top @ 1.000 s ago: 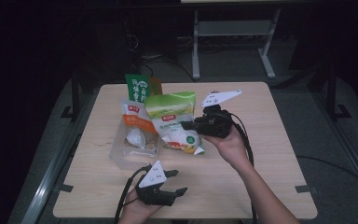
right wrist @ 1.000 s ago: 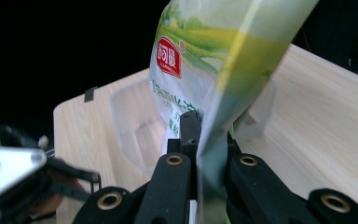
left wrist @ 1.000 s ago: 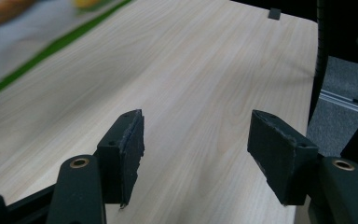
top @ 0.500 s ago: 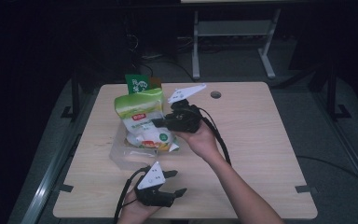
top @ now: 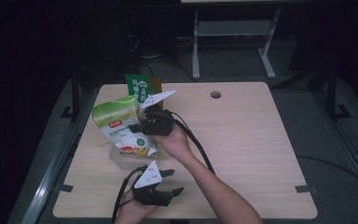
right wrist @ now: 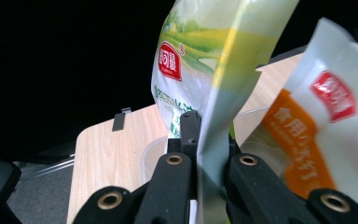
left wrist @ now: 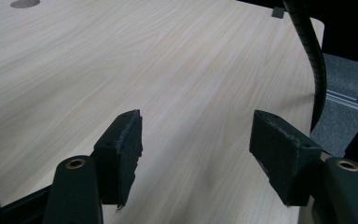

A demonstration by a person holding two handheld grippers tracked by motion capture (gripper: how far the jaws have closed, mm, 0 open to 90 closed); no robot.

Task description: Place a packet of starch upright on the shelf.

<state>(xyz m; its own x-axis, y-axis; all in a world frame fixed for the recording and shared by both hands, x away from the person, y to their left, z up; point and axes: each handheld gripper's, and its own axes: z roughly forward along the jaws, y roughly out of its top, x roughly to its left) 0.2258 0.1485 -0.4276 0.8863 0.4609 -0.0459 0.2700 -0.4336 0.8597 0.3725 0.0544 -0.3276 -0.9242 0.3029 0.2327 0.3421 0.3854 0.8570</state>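
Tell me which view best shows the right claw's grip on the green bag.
The right gripper view: both jaws pinch the green bag edge between them. The high view shows the right claw against the lifted bag, the contact small. The left gripper view faces bare table.

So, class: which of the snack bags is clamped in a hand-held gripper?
The light green bag, pinched by the right hand-held gripper; the dark green bag stands behind, untouched.

Pale wood grain across the tabletop (top: 251, 140), with a dark round hole (top: 216, 94) near the far edge. Light green and white on the bag (right wrist: 205, 60) clamped in the black right tongs (right wrist: 209, 140), with a yellow band and a red logo; white and orange with a red logo on the pouch (right wrist: 326, 121) beside it. Dark green with white lettering on the box (top: 137, 86) behind; black on the left tongs (left wrist: 196, 163), under a grey three-cornered plate (top: 148, 176).
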